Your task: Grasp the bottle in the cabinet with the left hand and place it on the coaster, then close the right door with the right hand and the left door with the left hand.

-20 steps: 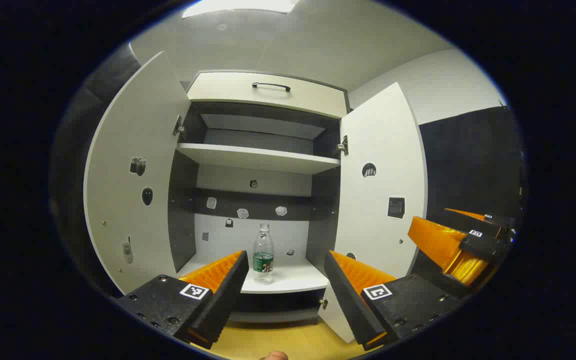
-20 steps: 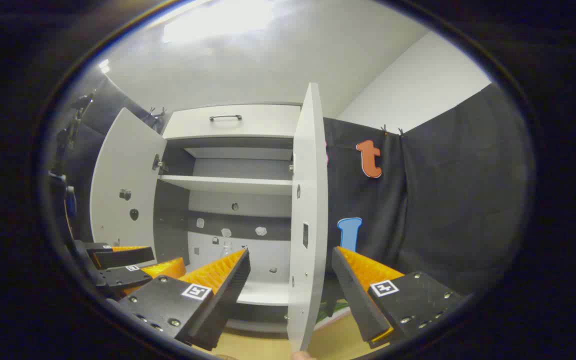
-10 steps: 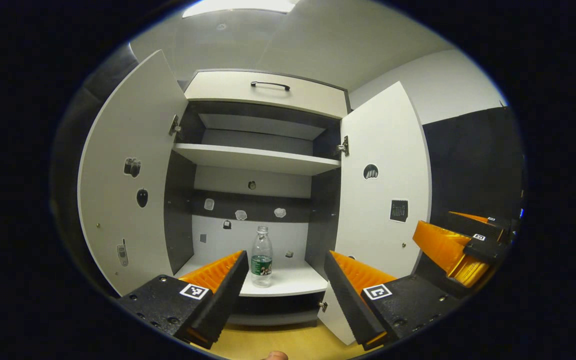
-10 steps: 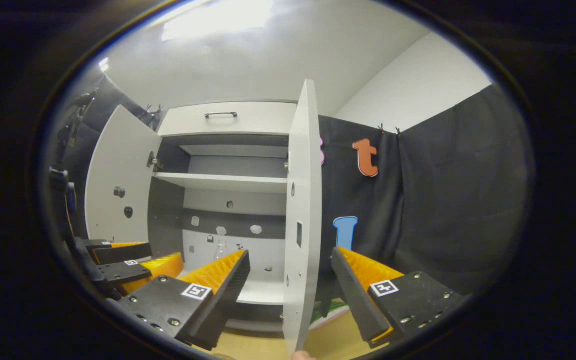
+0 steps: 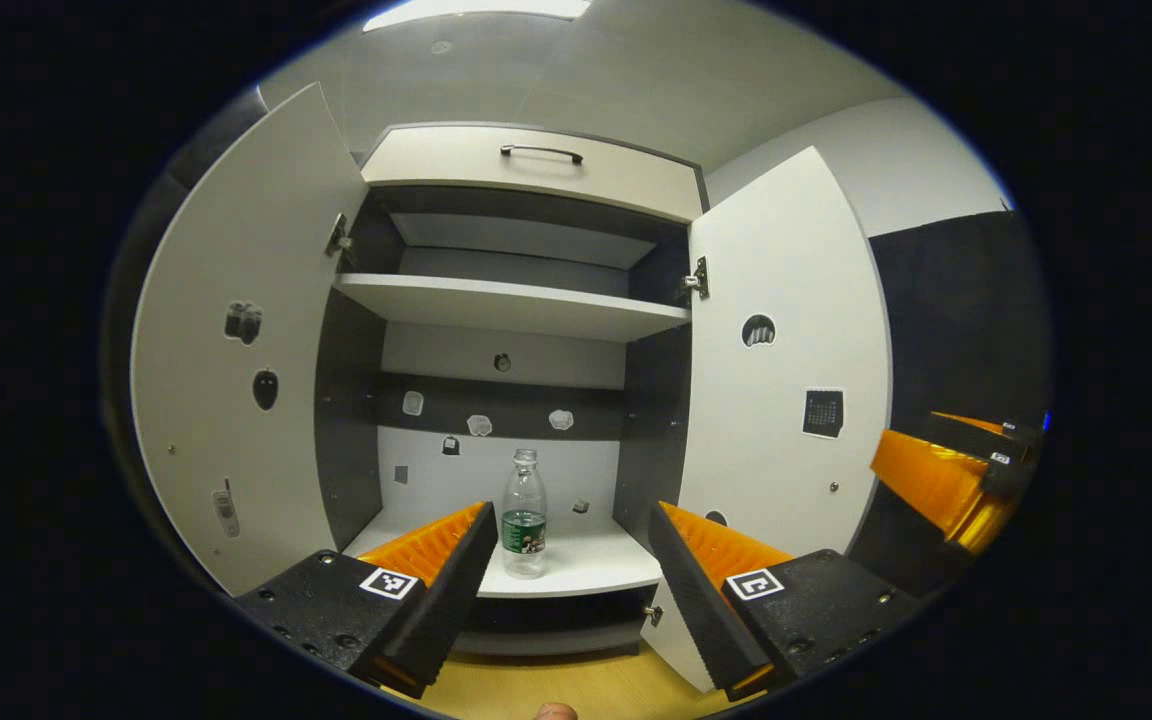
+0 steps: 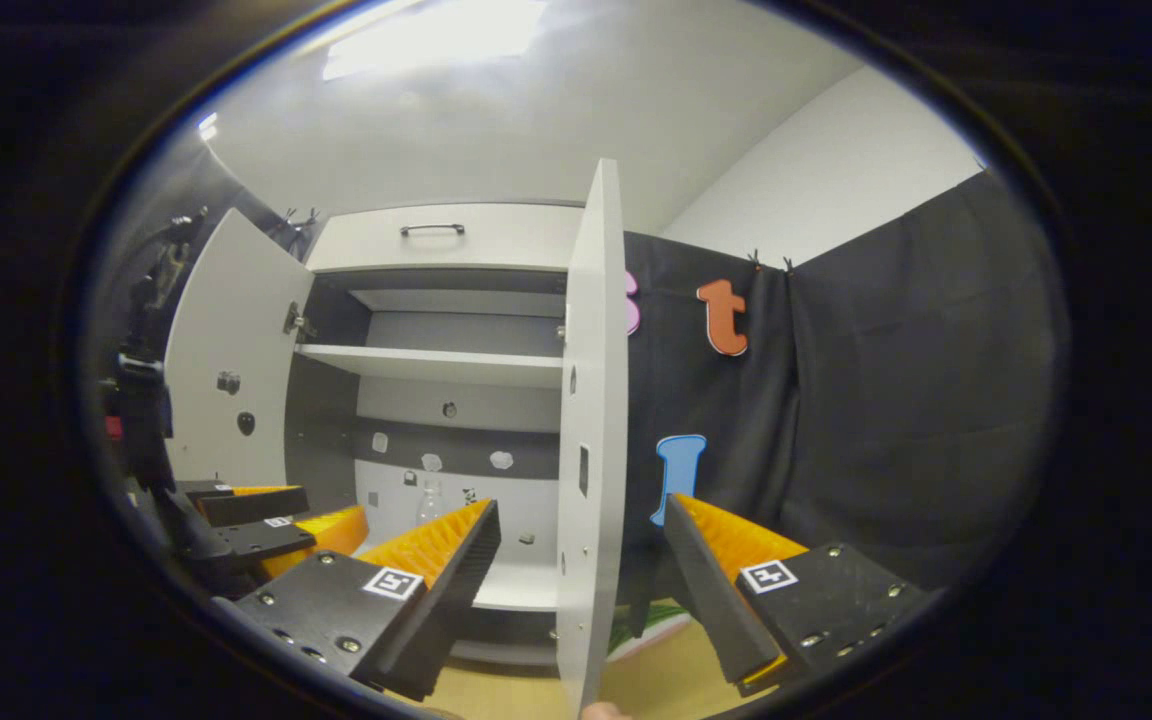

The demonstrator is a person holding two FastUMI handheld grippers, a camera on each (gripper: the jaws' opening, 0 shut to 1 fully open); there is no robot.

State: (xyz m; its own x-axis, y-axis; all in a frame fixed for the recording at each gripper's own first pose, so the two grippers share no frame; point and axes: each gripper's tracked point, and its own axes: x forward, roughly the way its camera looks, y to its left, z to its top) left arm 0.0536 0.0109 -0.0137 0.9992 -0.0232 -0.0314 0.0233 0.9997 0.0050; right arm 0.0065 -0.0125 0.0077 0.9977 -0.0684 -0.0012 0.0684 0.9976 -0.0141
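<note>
Nothing of the task looks done yet: the bottle (image 5: 524,513) stands upright on the cabinet's lower shelf (image 5: 586,565), untouched, and both doors hang wide. In the left gripper view the left gripper (image 5: 568,570) is spread and empty, short of the shelf, with the bottle framed just inside its left finger. The right gripper (image 6: 581,575) is likewise spread and empty, with the edge of the right door (image 6: 591,420) standing between its fingers but apart from them. Still to come, I judge, are the grasp, the carry to the coaster, and the two door closings. The left door (image 5: 236,350) carries small stickers. Below lies a wooden surface (image 5: 556,685); white walls and black cloth enclose the booth
</note>
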